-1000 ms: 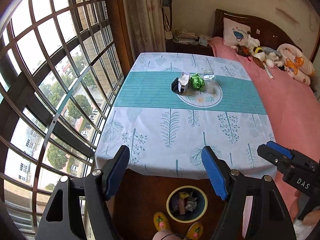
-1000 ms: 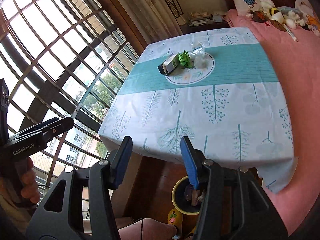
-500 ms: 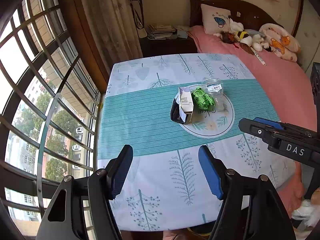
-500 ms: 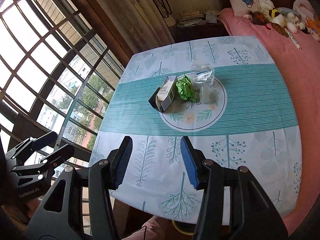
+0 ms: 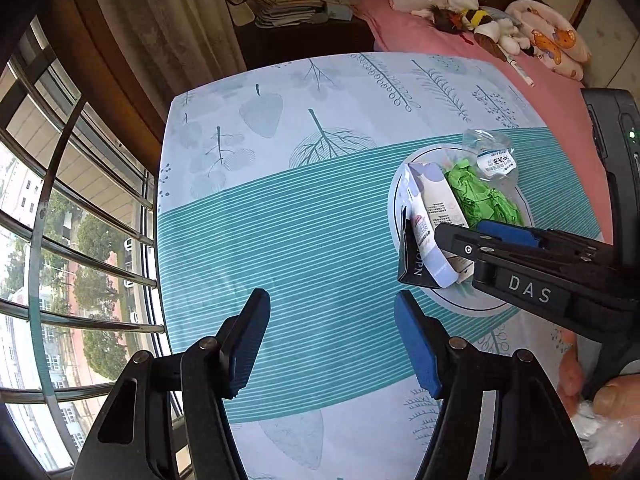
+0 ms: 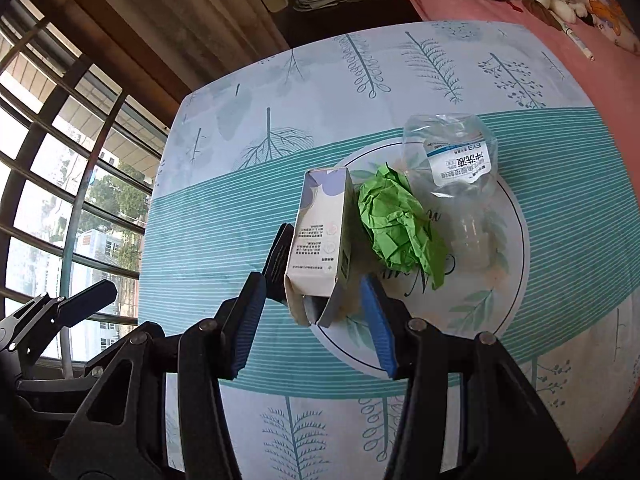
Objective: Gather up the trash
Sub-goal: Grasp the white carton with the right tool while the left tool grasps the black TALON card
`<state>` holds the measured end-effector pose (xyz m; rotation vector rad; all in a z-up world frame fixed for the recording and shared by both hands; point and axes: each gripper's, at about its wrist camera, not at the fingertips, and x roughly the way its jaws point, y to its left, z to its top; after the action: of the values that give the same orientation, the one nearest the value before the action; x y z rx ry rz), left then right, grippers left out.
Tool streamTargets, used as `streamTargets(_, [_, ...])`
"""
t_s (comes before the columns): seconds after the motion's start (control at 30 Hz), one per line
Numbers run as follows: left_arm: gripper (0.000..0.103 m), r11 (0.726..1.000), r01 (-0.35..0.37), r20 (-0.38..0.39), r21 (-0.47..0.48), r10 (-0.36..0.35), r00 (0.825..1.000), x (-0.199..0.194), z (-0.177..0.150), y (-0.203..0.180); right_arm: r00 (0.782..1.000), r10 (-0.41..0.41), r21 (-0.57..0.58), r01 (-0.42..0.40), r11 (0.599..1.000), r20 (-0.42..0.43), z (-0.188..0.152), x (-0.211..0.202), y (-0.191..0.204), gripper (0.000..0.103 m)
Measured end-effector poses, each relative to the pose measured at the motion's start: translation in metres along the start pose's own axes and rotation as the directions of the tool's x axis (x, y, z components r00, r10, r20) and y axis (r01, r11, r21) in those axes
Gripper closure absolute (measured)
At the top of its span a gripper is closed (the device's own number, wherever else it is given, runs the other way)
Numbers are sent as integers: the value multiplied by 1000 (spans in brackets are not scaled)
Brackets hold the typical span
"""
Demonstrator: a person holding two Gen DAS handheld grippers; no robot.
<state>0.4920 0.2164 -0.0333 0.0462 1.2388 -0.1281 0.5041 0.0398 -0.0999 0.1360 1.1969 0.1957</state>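
Observation:
Trash lies in the middle of the table: a white carton box (image 6: 320, 236) with a small black box (image 6: 278, 256) at its left, a crumpled green paper (image 6: 396, 224) and a crushed clear plastic bottle (image 6: 456, 168). My right gripper (image 6: 314, 320) is open, its fingers on either side of the carton's near end. My left gripper (image 5: 332, 340) is open and empty over the teal stripe, left of the trash. In the left wrist view the carton (image 5: 432, 216), green paper (image 5: 484, 200) and bottle (image 5: 490, 156) show, partly behind the right gripper (image 5: 480, 240).
The table has a leaf-print cloth (image 6: 400, 72). A barred window (image 5: 60, 240) is to the left. A pink bed (image 5: 440, 40) with plush toys (image 5: 480, 20) lies to the right. A dark nightstand with papers (image 5: 288, 12) stands beyond.
Both grippers moved forward over the table toward the trash. My right gripper came down around the carton's near end. The floor bin dropped out of view.

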Motion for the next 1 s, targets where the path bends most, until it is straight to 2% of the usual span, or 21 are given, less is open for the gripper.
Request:
streamTargets(0.23, [37, 998, 65, -44, 10, -65, 997, 29, 6, -2, 998, -50, 16, 51, 999, -48, 9, 53, -1, 57])
streamTargets(0.3, [37, 997, 80, -48, 16, -80, 996, 32, 9, -5, 998, -46, 19, 47, 999, -52, 8, 59, -4, 69])
streamTargets(0.33, [37, 996, 91, -49, 18, -90, 995, 34, 12, -5, 998, -49, 16, 50, 999, -50, 7, 61, -5, 69])
streamTargets(0.53, [37, 990, 136, -74, 47, -132, 988, 46, 27, -19, 1000, -8, 46, 8, 999, -14, 2, 51, -15, 71])
streamTargets(0.7, [37, 982, 175, -119, 70, -166, 979, 65, 36, -36, 998, -47, 6, 47, 999, 32, -6, 33, -21, 71])
streamTargets(1.0, [37, 974, 162, -179, 158, -133, 975, 98, 37, -71, 998, -53, 113, 48, 992, 46, -23, 15, -60, 72])
